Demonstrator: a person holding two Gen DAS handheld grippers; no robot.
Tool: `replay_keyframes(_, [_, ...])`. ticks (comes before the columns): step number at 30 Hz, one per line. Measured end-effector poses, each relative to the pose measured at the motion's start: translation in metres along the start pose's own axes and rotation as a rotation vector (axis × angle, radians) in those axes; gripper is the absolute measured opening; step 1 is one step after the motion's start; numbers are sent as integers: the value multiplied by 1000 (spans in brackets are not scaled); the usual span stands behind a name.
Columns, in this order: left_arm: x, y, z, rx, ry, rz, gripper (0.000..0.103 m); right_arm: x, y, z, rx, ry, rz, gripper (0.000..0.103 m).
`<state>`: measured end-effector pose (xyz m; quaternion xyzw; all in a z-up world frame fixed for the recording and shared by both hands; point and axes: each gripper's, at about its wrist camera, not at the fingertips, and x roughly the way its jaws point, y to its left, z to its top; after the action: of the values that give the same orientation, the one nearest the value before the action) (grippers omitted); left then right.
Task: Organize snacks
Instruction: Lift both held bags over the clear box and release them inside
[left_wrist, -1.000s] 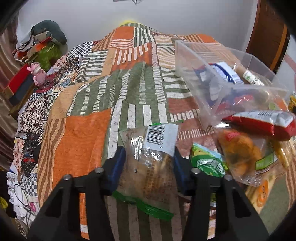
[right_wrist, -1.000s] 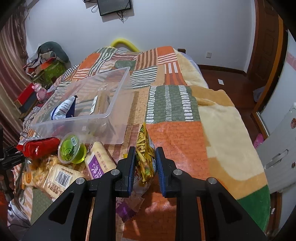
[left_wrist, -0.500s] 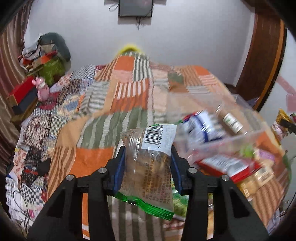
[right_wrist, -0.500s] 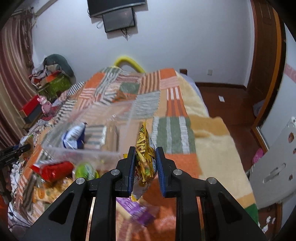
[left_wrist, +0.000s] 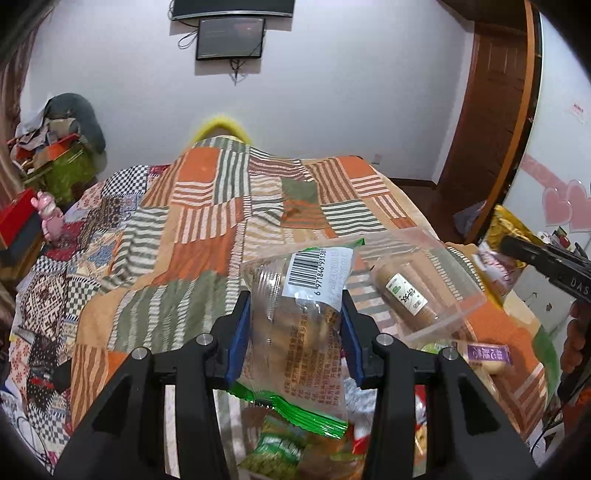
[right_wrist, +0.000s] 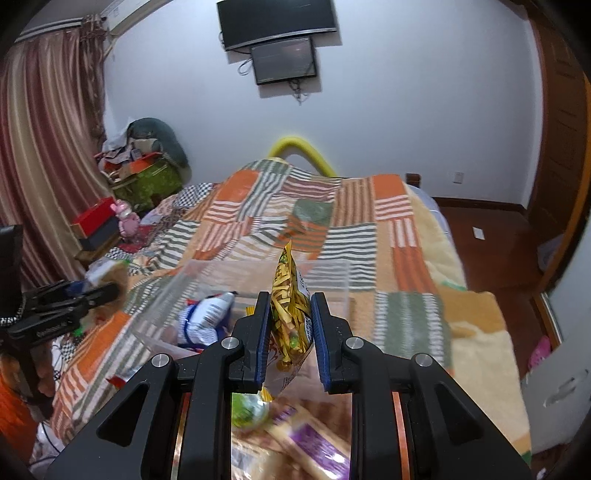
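The left gripper (left_wrist: 295, 332) is closed on a clear bread packet (left_wrist: 295, 328) with a barcode label and a green seal, held up above the near edge of the bed. The right gripper (right_wrist: 289, 326) pinches a yellow snack bag (right_wrist: 290, 306) edge-on, also lifted. Both packets hang just short of the clear plastic bin (left_wrist: 436, 295), which sits on the patchwork quilt (left_wrist: 207, 221) toward its near right side.

The step in hand looks like carrying both packets over the bin's rim and dropping them in. To do it well, each should clear the near wall before the jaws part, and the two grippers should come in side by side, not crossing. The bread is soft, so the squeeze should stay light.

Inside the bin lie a brown roll pack (left_wrist: 402, 295) and a blue-white pouch (right_wrist: 207, 317). Loose on the quilt beneath are a purple-labelled bar (left_wrist: 484, 356), a green packet (left_wrist: 280, 450) and what seems a green jelly cup (right_wrist: 247, 408), though blurred. None blocks the bin's open top.
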<state>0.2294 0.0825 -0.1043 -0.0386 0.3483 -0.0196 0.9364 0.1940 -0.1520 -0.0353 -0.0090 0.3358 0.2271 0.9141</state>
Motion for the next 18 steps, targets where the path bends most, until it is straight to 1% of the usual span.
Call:
replay_keyframes(6, [26, -9, 7, 2, 25, -21, 44, 32, 23, 4, -38, 29, 37, 20])
replay_keyframes(10, [46, -12, 10, 12, 51, -15, 44, 52, 34, 5, -49, 58, 51, 20])
replay_keyframes(18, [77, -14, 8, 0, 109, -26, 45, 86, 44, 0, -76, 135, 60, 20])
